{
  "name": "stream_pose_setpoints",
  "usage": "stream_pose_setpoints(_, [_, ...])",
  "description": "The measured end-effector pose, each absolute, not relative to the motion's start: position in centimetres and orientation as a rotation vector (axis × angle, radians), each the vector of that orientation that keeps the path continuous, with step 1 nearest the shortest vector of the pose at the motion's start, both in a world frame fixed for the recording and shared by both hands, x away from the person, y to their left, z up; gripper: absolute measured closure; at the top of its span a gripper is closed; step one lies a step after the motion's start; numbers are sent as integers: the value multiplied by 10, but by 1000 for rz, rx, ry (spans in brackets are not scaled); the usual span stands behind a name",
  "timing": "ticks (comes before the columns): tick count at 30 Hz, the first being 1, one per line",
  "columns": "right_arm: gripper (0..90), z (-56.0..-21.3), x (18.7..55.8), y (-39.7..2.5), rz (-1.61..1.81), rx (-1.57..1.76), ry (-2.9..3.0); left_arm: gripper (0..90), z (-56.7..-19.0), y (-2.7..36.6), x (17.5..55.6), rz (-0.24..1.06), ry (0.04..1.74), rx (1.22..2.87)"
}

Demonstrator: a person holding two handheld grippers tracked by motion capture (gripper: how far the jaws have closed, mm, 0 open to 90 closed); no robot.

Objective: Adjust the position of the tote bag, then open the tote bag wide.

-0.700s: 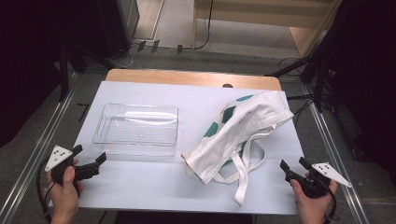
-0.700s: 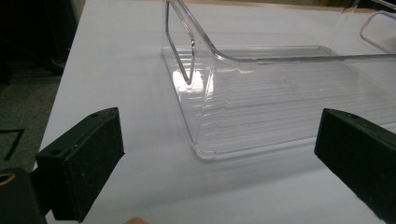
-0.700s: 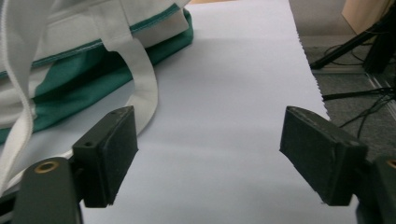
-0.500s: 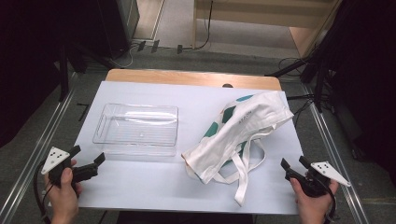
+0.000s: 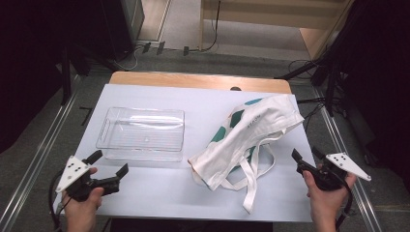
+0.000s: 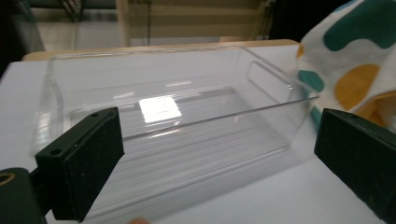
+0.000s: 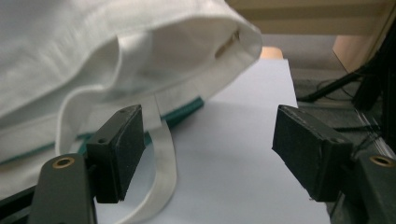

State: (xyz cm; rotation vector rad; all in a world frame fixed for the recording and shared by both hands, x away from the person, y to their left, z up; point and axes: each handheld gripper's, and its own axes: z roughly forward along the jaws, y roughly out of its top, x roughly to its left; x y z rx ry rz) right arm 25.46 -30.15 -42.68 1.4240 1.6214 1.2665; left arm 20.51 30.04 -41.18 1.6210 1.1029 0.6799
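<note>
A clear plastic bin (image 5: 141, 133) stands empty on the left of the white table (image 5: 203, 104). A white cloth tote bag (image 5: 244, 133) with teal and orange spots lies crumpled to its right, its straps (image 5: 254, 179) trailing toward the front edge. My left gripper (image 5: 107, 164) is held open near the front left corner, pointing at the clear bin (image 6: 177, 121), with nothing between its jaws. My right gripper (image 5: 307, 158) is open at the front right, just right of the bag; the bag's folded edge (image 7: 116, 51) and one strap (image 7: 163, 154) lie ahead of its left jaw.
The table's wooden far edge (image 5: 198, 79) shows beyond the white sheet. Metal rails (image 5: 36, 159) run along both sides of the table. Cables and dark stands (image 5: 329, 72) crowd the floor at the back right.
My left gripper has drifted slightly back and to the left at the front corner. The right gripper, the bin and the bag have stayed where they were.
</note>
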Motion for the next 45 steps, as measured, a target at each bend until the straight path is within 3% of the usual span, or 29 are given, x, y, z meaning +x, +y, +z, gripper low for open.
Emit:
stream_pose_setpoints(12, [141, -391, 288, -297, 1317, 1406, 1627, 20, -409, 202, 213, 574, 938, 1765])
stream_pose_setpoints(21, [86, -380, 319, -281, 1336, 1430, 1664, 20, -402, 161, 209, 513, 834, 1782])
stream_pose_setpoints(31, [0, -389, 350, -271, 1336, 1475, 1755, 20, -412, 127, 212, 430, 840, 1849])
stream_pose_setpoints(34, [66, -391, 352, -270, 1350, 1469, 1758, 114, -416, 120, 217, 441, 869, 1884])
stream_pose_setpoints(35, [190, -393, 351, -271, 1407, 1454, 1771, 151, -417, 119, 220, 474, 909, 1872])
stream_pose_setpoints(38, [277, -395, 349, -270, 1413, 1452, 1780, 206, -416, 121, 224, 473, 933, 1856])
stream_pose_setpoints(39, [369, -395, 346, -272, 1427, 1447, 1776, 305, -416, 125, 228, 481, 952, 1858])
stream_pose_setpoints(42, [414, -396, 344, -274, 1451, 1439, 1780, 462, -417, 129, 231, 472, 984, 1850])
stream_pose_setpoints(43, [513, -398, 341, -275, 1464, 1417, 1778, 519, -419, 133, 234, 444, 996, 1839])
stream_pose_setpoints(45, [557, -399, 338, -273, 1465, 1405, 1770, 613, -420, 134, 236, 432, 997, 1838])
